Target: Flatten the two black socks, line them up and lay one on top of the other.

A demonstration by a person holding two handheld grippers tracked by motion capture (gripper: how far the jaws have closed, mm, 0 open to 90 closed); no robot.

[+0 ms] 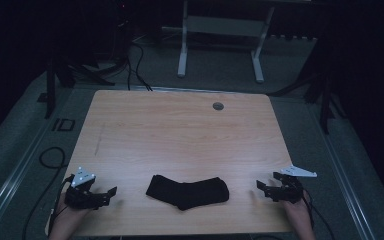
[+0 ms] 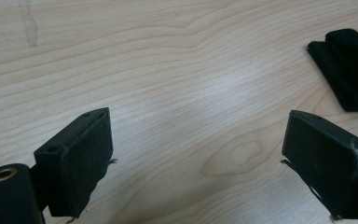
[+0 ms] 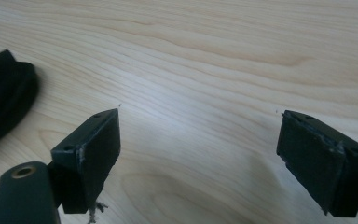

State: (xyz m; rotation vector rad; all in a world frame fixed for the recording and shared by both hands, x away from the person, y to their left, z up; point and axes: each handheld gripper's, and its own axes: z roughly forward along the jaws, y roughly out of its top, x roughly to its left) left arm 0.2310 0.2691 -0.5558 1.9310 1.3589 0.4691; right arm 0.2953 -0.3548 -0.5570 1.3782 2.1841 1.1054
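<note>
While both grippers rest low at the near corners of the wooden table [image 1: 180, 130], a black sock [image 1: 187, 191] lies flat between them, close to the near edge and about midway across; it is dull, dark fabric with no visible pattern, bent in a shallow angle so that its two ends sit slightly farther from the person than its middle; its left end looks squared and folded in layers, as the left gripper view shows at the upper right corner [image 2: 349, 67], while the right gripper view catches a rounded end at its left edge [image 3: 4, 93]. The left gripper [image 1: 111, 195] has its jaws spread wide over bare wood, holding nothing; the right gripper [image 1: 267, 183] is likewise spread and empty; each stands well apart from the sock. A small grey round grommet [image 1: 218, 106] sits near the far edge.
</note>
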